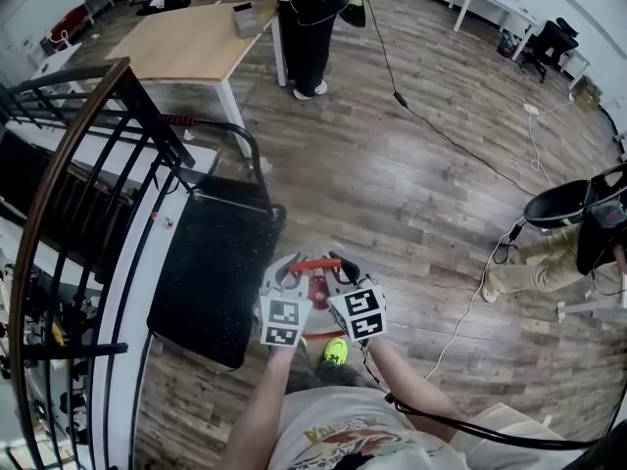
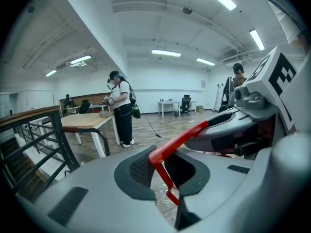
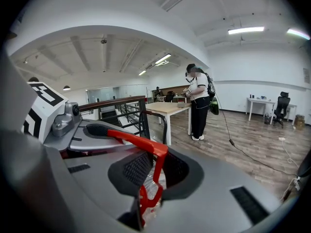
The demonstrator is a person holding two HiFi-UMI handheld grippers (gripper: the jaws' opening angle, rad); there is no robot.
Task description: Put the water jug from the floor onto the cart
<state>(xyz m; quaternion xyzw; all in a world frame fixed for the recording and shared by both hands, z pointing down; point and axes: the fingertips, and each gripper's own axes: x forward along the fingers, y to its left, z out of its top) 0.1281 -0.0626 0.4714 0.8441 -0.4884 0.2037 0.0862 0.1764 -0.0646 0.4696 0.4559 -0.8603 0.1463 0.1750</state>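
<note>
The left gripper's (image 2: 163, 165) jaws are nearly together, clamped on the red handle (image 2: 181, 136) of the jug (image 2: 163, 201). The handle's bar runs right across the jaw tops and a thin strut drops into the narrow gap. The right gripper (image 3: 154, 168) grips the same handle from the other side, its jaws just as close. Clear, crinkled plastic of the jug shows below both pairs of jaws. From the head view the two grippers sit side by side with the handle between them, and the jug body is mostly hidden beneath. Whether it is off the floor cannot be told.

The jug is just right of the cart (image 1: 211, 272), near the near right corner of its black deck. The cart's push bar (image 1: 253, 157) stands at the deck's far end. Left of the cart runs a dark railing (image 1: 88, 125).

The wood floor (image 1: 411, 184) lies open to the far right, crossed by a black cable (image 1: 441, 130). A wooden counter (image 1: 191, 37) stands far left with a person (image 1: 309, 27) beside it, and another person (image 1: 539, 262) is low at the right edge.
</note>
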